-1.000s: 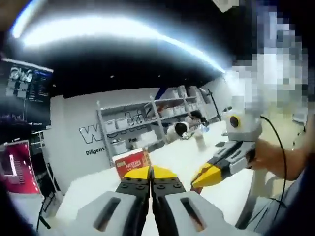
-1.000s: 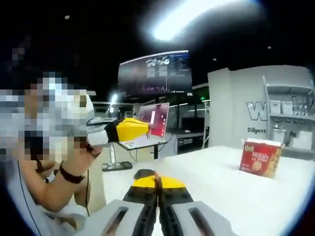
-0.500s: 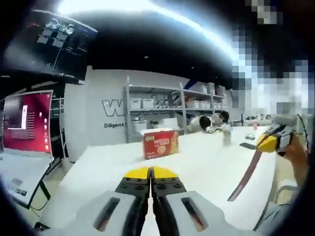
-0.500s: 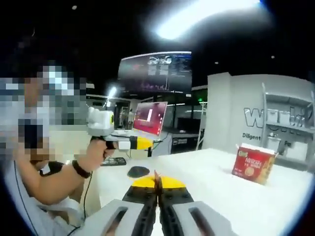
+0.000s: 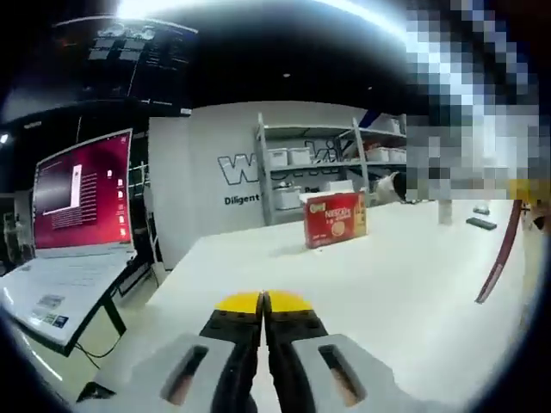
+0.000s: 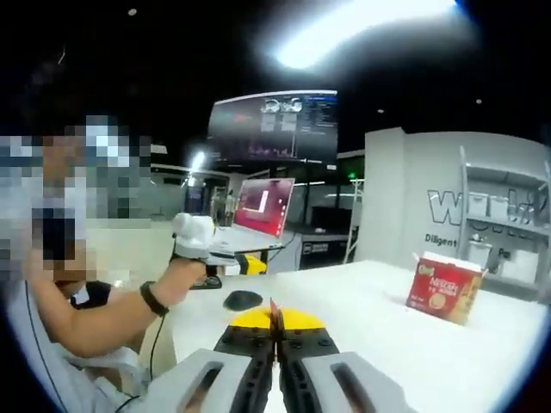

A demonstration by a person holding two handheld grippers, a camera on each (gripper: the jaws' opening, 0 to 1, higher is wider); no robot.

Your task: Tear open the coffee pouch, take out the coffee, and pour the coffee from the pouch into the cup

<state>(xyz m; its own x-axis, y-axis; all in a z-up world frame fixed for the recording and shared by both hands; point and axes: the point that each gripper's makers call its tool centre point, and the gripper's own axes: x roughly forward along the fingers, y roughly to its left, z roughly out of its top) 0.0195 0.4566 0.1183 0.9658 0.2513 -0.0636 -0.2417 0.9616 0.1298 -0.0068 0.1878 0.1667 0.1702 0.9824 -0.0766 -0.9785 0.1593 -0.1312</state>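
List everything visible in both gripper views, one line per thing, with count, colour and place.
Coffee box: one, red with yellow top, standing on the white table toward its far side.
Table: one, white, stretching ahead of both grippers.
Laptop: one, open, red screen, on a stand beside the table's edge.
Wall screen: one, dark with small graphics, hung high behind the laptop.
Shelving: one grey rack with white bins, against the white wall.
Dark oval object: one, on the table near the person's hand; too small to identify.
Left gripper: yellow tips, jaws together, nothing between.
Right gripper: yellow tips, closed on a thin red sliver.
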